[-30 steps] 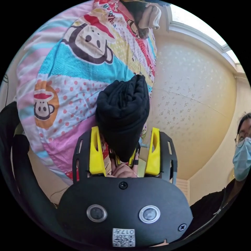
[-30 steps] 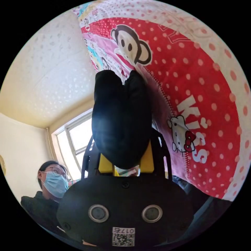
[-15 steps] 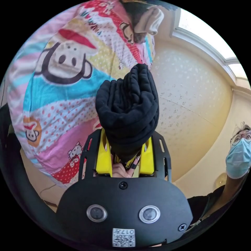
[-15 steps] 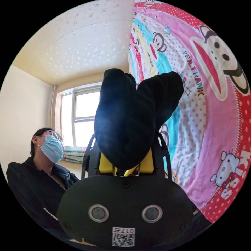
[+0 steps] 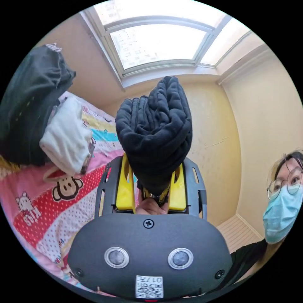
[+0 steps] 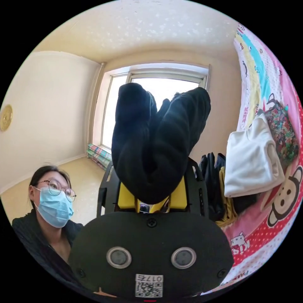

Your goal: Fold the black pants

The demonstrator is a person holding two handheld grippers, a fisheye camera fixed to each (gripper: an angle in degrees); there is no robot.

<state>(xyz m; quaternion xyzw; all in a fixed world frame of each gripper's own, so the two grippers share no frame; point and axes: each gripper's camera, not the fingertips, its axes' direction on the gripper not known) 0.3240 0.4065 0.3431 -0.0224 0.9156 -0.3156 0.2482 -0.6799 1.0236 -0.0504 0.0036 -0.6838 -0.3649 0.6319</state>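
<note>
A thick bunch of the black pants point(image 5: 154, 132) stands up between the yellow jaws of my left gripper point(image 5: 154, 192), which is shut on it. In the right gripper view another bunch of the black pants point(image 6: 157, 142) bulges out of my right gripper point(image 6: 152, 199), whose yellow jaws are shut on it too. The cloth hides the jaw tips in both views. Both bunches are held up in the air, away from the bed.
A cartoon-print bedspread point(image 5: 38, 202) point(image 6: 277, 221) carries a folded white garment point(image 5: 66, 139) point(image 6: 252, 157), dark clothes point(image 5: 28, 104) point(image 6: 211, 180) and a patterned item point(image 6: 282, 132). A masked person point(image 5: 284, 195) point(image 6: 53, 202) is close by. A window point(image 5: 157, 41) point(image 6: 135, 88) lies behind.
Both cameras have swung away from the bedspread toward the window and the stack of clothes. Both grippers still hold their bunches of black cloth as before.
</note>
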